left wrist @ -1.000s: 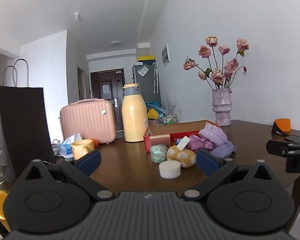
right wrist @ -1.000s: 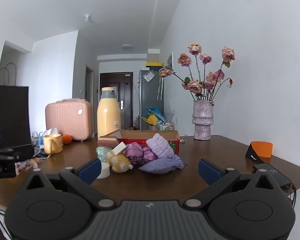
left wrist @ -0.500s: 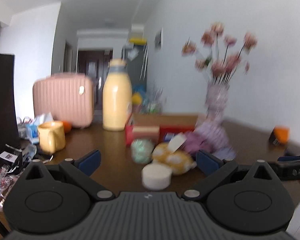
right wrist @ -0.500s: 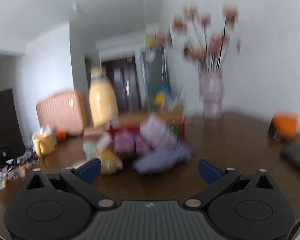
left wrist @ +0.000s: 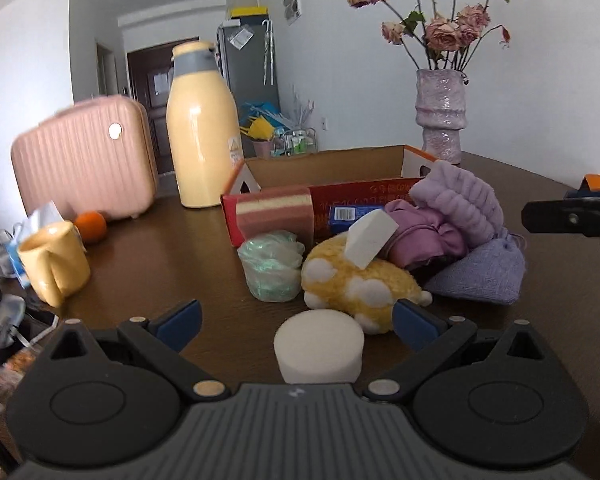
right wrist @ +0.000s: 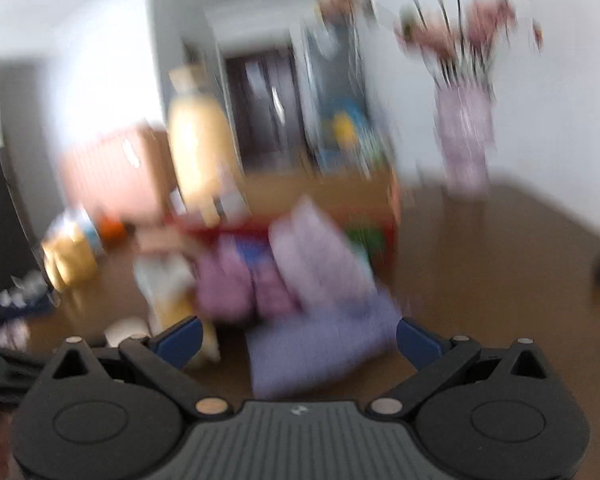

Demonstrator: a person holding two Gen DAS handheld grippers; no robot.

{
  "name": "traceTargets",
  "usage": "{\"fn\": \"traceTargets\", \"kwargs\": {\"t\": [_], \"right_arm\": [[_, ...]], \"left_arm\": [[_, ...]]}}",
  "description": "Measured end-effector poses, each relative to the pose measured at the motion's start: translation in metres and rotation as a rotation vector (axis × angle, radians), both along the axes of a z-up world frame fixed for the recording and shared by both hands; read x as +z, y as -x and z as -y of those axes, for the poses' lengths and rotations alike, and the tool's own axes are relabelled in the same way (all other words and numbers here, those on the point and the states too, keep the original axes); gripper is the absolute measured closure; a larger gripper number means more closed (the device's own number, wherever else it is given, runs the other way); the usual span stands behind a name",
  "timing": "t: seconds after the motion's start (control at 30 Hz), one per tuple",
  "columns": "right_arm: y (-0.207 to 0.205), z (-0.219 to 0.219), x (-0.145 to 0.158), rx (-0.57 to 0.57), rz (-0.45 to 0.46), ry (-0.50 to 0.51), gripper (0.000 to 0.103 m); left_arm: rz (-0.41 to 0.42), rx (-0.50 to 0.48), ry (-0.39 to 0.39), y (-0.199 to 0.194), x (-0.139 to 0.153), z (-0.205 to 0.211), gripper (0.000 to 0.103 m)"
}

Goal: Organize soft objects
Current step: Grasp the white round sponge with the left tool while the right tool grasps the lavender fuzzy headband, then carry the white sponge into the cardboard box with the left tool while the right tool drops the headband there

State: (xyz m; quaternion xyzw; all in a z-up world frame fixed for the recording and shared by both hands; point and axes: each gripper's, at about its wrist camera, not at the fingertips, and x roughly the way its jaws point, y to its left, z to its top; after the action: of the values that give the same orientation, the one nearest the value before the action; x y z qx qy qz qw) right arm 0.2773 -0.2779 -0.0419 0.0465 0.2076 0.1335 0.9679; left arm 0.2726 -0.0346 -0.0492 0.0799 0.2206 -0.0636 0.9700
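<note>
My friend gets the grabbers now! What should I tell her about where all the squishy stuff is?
Left gripper: open, empty, white round sponge between its fingers, not gripped.
Right gripper: open, empty, lavender pouch right ahead; that view is blurred.
All on the table in front of the cardboard box: yellow spotted plush with a white foam block on it, green mesh puff, striped sponge, purple headband, pink cloth.
Done: nothing visibly in the box.
Left: every soft item.
</note>
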Motion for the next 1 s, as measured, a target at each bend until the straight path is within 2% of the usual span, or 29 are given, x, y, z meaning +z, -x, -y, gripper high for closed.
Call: {"fn": "traceTargets", "kwargs": {"t": [0.03, 0.2, 0.3, 0.37, 0.53, 0.57, 0.6, 0.63, 0.67, 0.7, 0.73, 0.8, 0.87, 1.0], "right_arm": [[-0.001, -0.001, -0.002, 0.039, 0.031, 0.023, 0.000], [-0.023, -0.009, -0.012, 0.027, -0.025, 0.118, 0.000], [-0.032, -0.006, -0.012, 0.008, -0.050, 0.085, 0.014], [-0.037, -0.009, -0.011, 0.039, -0.038, 0.071, 0.023], [-0.059, -0.015, -0.012, -0.004, -0.021, 0.128, 0.027], [-0.065, -0.014, -0.012, -0.017, -0.021, 0.136, 0.027], [-0.070, -0.014, -0.013, -0.028, -0.022, 0.142, 0.027], [-0.075, -0.013, -0.015, -0.035, -0.025, 0.145, 0.027], [-0.082, -0.012, -0.017, -0.035, -0.042, 0.144, 0.032], [-0.088, -0.010, -0.018, -0.033, -0.058, 0.135, 0.038], [-0.093, -0.008, -0.020, -0.026, -0.075, 0.118, 0.049], [-0.097, -0.007, -0.022, -0.025, -0.092, 0.102, 0.053], [-0.095, -0.010, -0.021, -0.019, -0.075, 0.120, 0.073], [-0.083, -0.019, -0.017, -0.020, -0.033, 0.172, 0.084]], "left_arm": [[-0.006, -0.002, 0.012, -0.004, -0.003, 0.000, 0.000], [-0.049, 0.005, 0.003, -0.021, -0.011, 0.001, 0.000], [-0.086, -0.013, 0.012, -0.029, -0.016, 0.004, 0.000], [-0.117, -0.033, 0.034, -0.033, -0.019, 0.005, 0.000], [-0.144, -0.039, 0.071, -0.039, -0.022, 0.004, 0.001], [-0.146, -0.037, 0.075, -0.039, -0.022, 0.003, 0.007], [-0.147, -0.037, 0.076, -0.040, -0.023, 0.002, 0.019], [-0.150, -0.039, 0.077, -0.040, -0.024, 0.002, 0.026], [-0.156, -0.036, 0.079, -0.041, -0.025, 0.002, 0.038], [-0.169, -0.029, 0.082, -0.043, -0.026, 0.001, 0.044], [-0.184, -0.026, 0.089, -0.044, -0.028, 0.001, 0.044], [-0.209, -0.029, 0.107, -0.045, -0.029, -0.001, 0.045], [-0.198, -0.033, 0.104, -0.041, -0.027, -0.001, 0.046], [-0.164, -0.039, 0.104, -0.030, -0.019, 0.001, 0.047]]}}
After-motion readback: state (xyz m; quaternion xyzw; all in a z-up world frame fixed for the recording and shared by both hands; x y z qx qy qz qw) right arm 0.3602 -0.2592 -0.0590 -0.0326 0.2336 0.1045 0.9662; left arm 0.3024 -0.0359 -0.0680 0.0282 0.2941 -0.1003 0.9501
